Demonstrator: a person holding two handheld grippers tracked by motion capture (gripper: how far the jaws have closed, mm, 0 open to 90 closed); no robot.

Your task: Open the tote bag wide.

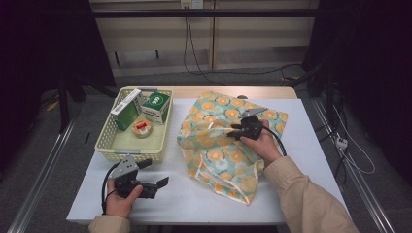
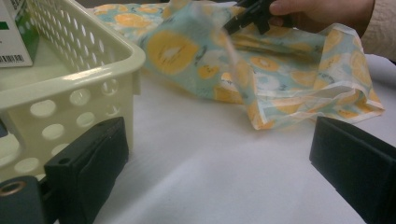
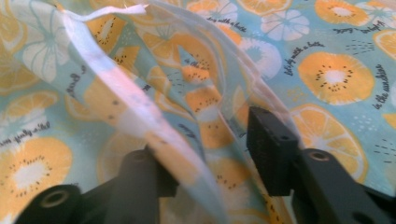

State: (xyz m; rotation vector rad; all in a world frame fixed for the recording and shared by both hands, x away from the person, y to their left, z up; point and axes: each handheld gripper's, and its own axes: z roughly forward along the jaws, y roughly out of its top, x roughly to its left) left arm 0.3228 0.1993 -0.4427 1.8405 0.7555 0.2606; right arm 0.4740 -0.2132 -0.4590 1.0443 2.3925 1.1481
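Observation:
A soft bag (image 1: 218,145) printed with orange fruit slices on light blue lies crumpled on the white table (image 1: 194,199), right of centre. My right gripper (image 1: 237,131) sits on top of it, pointing left. In the right gripper view, the right gripper (image 3: 210,154) has its jaws apart. A raised fold of the bag (image 3: 140,107) with a clear, pale edge stands between them and drapes over the left jaw. My left gripper (image 1: 154,173) rests low at the table's front left, open and holding nothing, its jaws (image 2: 219,158) facing the bag (image 2: 280,79) past the basket's corner.
A cream perforated basket (image 1: 131,154) stands at the left, its corner (image 2: 84,79) close to my left jaw. It holds a green-and-white box (image 1: 156,106), a green carton (image 1: 127,111) and a small round tin (image 1: 142,127). Cables run on the floor beyond the table.

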